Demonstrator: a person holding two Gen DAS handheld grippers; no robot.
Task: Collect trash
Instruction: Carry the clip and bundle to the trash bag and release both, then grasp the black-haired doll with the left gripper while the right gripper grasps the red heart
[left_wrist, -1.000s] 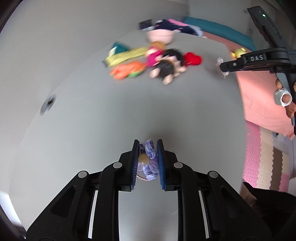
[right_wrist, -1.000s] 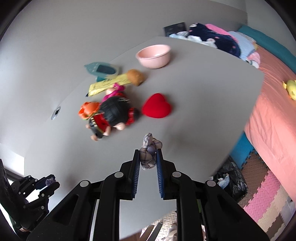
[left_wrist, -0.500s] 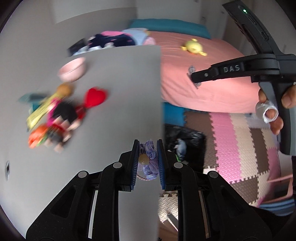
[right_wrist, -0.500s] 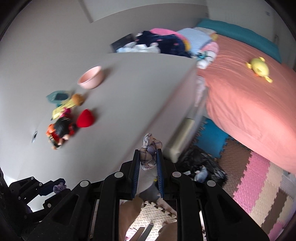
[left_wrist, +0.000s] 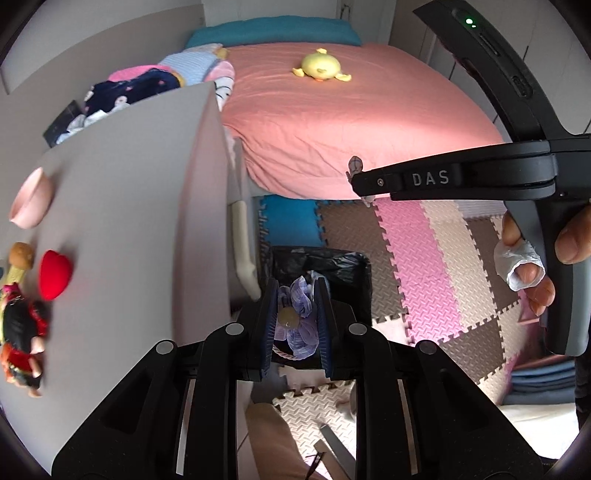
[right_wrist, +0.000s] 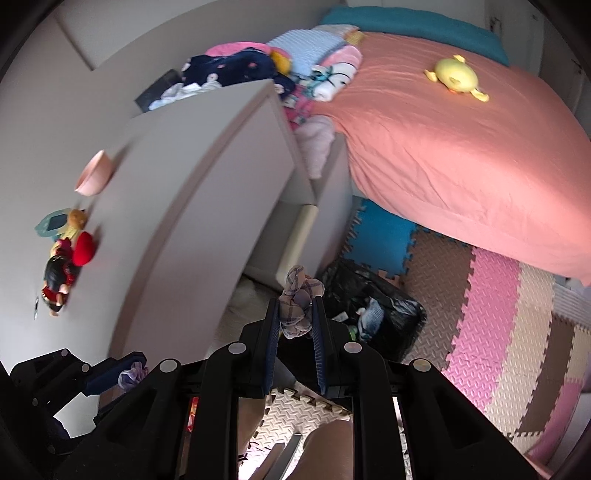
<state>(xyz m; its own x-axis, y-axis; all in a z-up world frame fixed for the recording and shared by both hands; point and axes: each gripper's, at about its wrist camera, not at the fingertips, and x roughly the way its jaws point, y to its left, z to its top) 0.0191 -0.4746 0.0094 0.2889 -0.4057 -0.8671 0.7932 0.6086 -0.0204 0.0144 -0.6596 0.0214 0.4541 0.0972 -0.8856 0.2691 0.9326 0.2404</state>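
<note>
Gripping purple fabric flower (left_wrist: 297, 317) in left gripper (left_wrist: 295, 314), frame centre, over black-lined trash bin (left_wrist: 332, 266); right gripper (right_wrist: 295, 317) clamping plaid cloth knot (right_wrist: 297, 304).

Bedroom, likely a child's (bed (right_wrist: 461, 147), toys (right_wrist: 456, 78)).

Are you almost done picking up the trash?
Partway. The black-lined trash bin already holds some scraps. The left gripper grips a purple fabric flower above it; the right gripper holds a plaid cloth scrap. Neither is dropped in yet.
</note>
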